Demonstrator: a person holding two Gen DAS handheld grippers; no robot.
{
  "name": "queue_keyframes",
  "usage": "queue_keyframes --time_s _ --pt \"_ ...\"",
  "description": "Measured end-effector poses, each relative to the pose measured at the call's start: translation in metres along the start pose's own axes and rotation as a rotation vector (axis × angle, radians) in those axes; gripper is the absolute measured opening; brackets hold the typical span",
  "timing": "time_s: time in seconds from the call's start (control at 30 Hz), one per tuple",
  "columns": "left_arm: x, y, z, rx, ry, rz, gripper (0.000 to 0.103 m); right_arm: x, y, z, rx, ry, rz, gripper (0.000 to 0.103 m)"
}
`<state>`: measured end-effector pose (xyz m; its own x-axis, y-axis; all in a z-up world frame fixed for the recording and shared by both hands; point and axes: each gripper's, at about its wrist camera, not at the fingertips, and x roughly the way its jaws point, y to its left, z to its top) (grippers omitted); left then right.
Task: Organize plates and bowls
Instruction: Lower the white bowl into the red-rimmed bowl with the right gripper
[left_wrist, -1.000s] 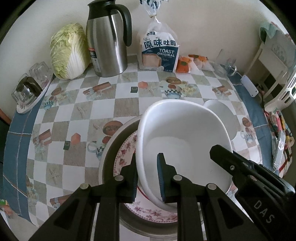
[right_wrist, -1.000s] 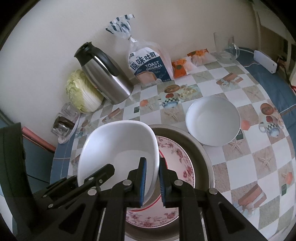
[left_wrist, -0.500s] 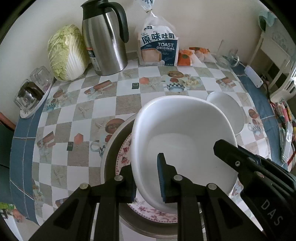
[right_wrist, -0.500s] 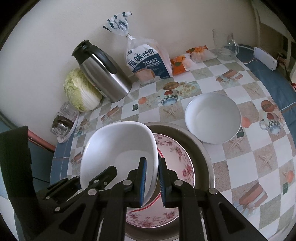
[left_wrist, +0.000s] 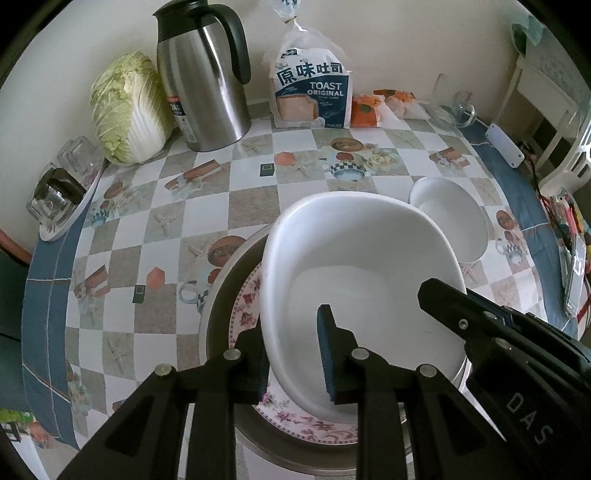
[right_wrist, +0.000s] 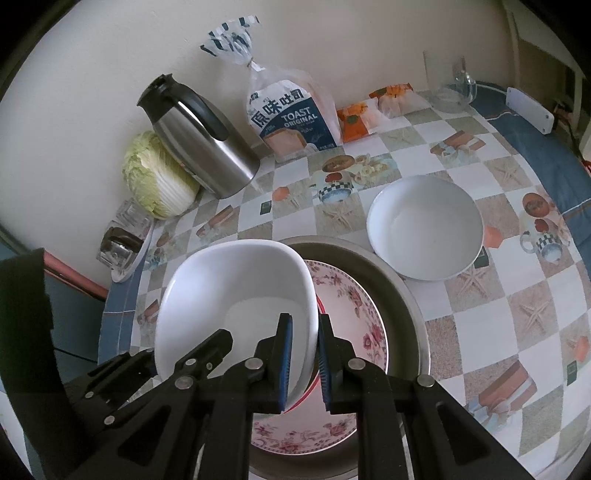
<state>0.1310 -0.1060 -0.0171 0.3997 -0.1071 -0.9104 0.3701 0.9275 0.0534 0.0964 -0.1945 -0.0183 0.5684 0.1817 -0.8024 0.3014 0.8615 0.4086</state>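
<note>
- Both tongs pinch the same white squarish bowl (left_wrist: 364, 273): left gripper (left_wrist: 293, 363) clamps its left rim, right gripper (right_wrist: 303, 363) clamps its right rim.
- That bowl sits low-center in frame, tilted over a floral plate (right_wrist: 354, 317) inside a metal pan (right_wrist: 402, 295).
- Round white bowl (right_wrist: 424, 227) sits right of center on the checkered tablecloth (left_wrist: 251, 199).
- Upper left: steel thermos (left_wrist: 203, 85) beside napa cabbage (left_wrist: 125, 107); toast bag (left_wrist: 312, 98) top center.

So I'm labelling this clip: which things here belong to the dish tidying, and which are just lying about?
Part of the job: square white bowl, floral plate, metal tray, round white bowl, left gripper, right gripper.

Lying about: thermos, cabbage, toast bag, glass mug.
</note>
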Motion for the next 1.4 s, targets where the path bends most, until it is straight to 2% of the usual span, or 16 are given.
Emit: queue_keyframes --time_s 0.17,0.5,0.8,1.07,1.2,1.3,1.4 --pt "0.001 0.000 0.000 0.005 0.002 -0.003 0.023 0.002 -0.002 0.000 0.007 0.004 0.002 0.016" --pt "0.001 0.006 0.000 -0.016 0.013 -0.055 0.025 0.002 -0.002 0.001 0.004 0.005 0.003 0.016" --pt "0.001 0.008 0.001 -0.012 0.017 -0.063 0.025 0.002 -0.002 0.001 0.000 0.004 0.001 0.016" --pt "-0.001 -0.003 -0.001 0.051 0.009 0.023 0.025 0.002 0.001 0.001 -0.025 0.002 -0.010 0.016" --pt "-0.002 -0.002 -0.001 0.059 0.007 0.027 0.025 0.002 0.004 0.001 -0.036 0.000 -0.020 0.016" --pt "-0.004 -0.005 -0.001 0.084 -0.009 0.064 0.025 0.002 0.004 0.001 -0.040 0.000 -0.022 0.016" --pt "-0.007 -0.003 0.000 0.078 -0.013 0.057 0.025 0.002 0.007 0.000 -0.056 -0.002 -0.036 0.016"
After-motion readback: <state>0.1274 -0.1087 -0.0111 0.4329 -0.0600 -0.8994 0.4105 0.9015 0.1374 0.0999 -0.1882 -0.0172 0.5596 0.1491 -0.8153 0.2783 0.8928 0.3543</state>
